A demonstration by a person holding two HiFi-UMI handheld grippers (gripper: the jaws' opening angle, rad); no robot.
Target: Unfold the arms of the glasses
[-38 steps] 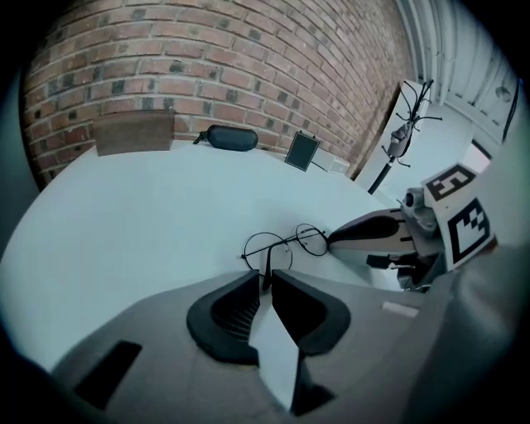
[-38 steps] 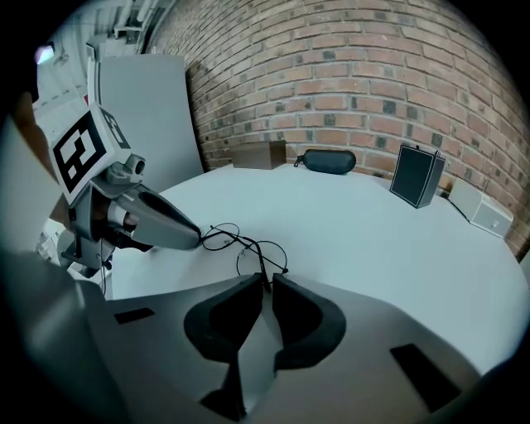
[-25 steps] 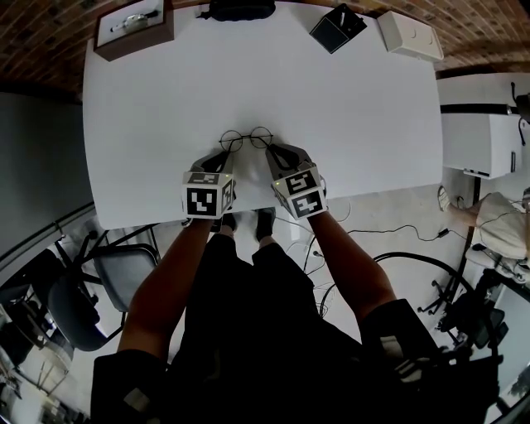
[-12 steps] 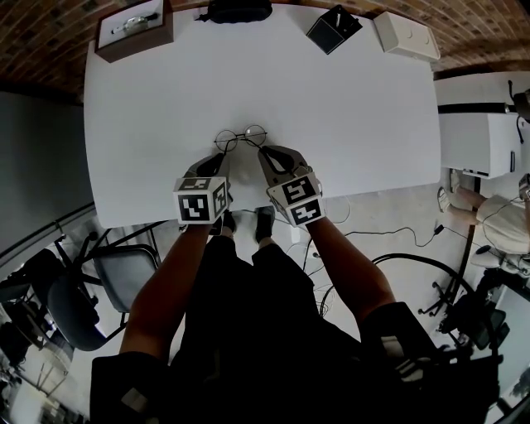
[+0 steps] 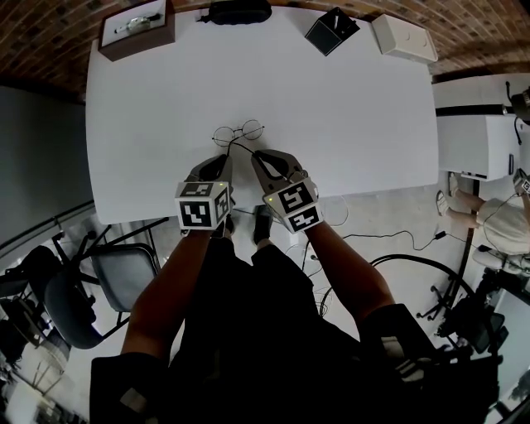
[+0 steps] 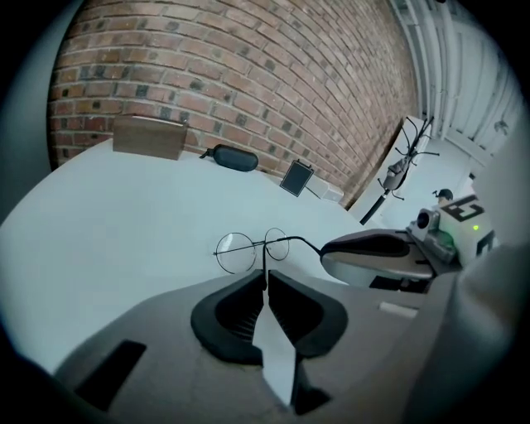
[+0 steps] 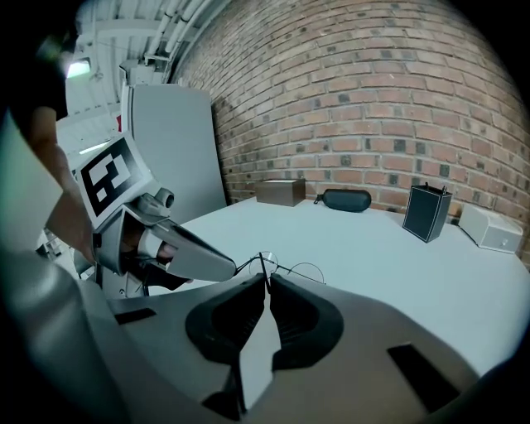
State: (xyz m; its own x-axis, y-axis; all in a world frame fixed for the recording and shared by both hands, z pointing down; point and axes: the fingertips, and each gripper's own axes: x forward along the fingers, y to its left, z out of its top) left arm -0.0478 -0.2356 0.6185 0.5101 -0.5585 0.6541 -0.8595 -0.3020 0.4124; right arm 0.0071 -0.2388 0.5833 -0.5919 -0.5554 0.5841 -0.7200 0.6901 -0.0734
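Wire-metal glasses (image 5: 238, 132), smooth matt table (image 5: 331, 108)

round wire glasses (image 5: 238, 132) are showing near the middle of the white table (image 5: 356, 108), their thin arms trailing back toward the person. the left gripper (image 5: 222, 159) and right gripper (image 5: 257, 156) are pointing at them from the near edge, tips meeting the arms. a wooden box (image 5: 135, 29), black case (image 5: 238, 11), black box (image 5: 332, 31) and white box (image 5: 404, 37) are sitting along the far edge.

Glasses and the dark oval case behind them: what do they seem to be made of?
The round wire-rimmed glasses: likely thin dark metal, as the rims are hair-fine; clear lenses, glass or plastic. The dark oval case: smooth shell with faint sheen, perhaps plastic or leather; unclear which.
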